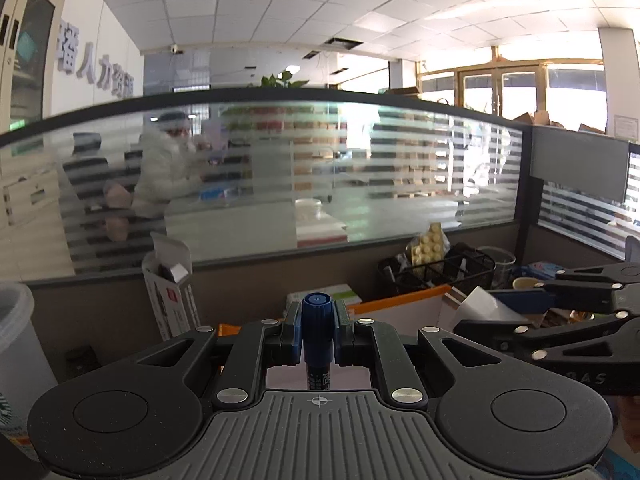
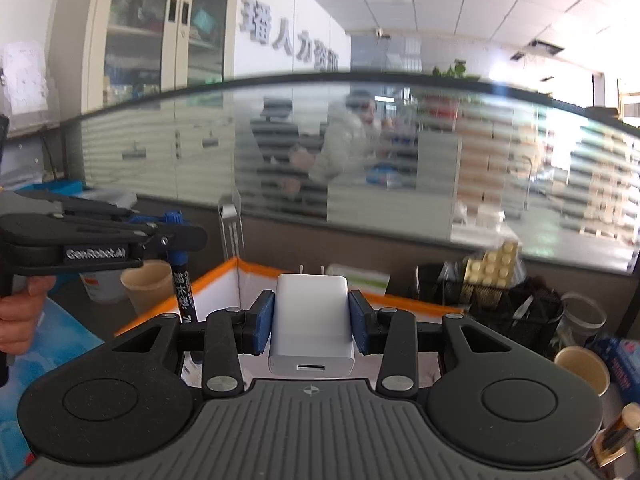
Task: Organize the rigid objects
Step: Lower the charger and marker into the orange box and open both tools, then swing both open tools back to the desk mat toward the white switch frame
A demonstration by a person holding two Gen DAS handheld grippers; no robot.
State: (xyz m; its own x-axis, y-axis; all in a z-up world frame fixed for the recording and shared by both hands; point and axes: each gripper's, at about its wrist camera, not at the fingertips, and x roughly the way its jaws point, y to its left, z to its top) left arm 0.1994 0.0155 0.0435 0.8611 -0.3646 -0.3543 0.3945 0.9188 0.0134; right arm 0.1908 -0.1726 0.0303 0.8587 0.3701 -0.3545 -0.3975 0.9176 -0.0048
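My left gripper (image 1: 317, 332) is shut on a blue-capped marker (image 1: 317, 320) that stands upright between the blue pads, cap on top. From the right wrist view the same marker (image 2: 182, 280) hangs below the left gripper (image 2: 173, 224) at the left. My right gripper (image 2: 312, 316) is shut on a white USB wall charger (image 2: 311, 320), prongs pointing away, port toward the camera. In the left wrist view the right gripper (image 1: 516, 304) reaches in from the right. Both hover over a white box with an orange rim (image 2: 240, 270).
A black mesh basket (image 2: 500, 300) holding a yellow stud brick (image 2: 492, 266) stands behind the box at right. Paper cups (image 2: 582, 364) and a clear cup (image 2: 584, 314) sit on the right. A brown paper cup (image 2: 146, 286) and a tall lidded cup (image 1: 16, 344) are on the left. A striped glass partition (image 1: 320, 180) closes the back.
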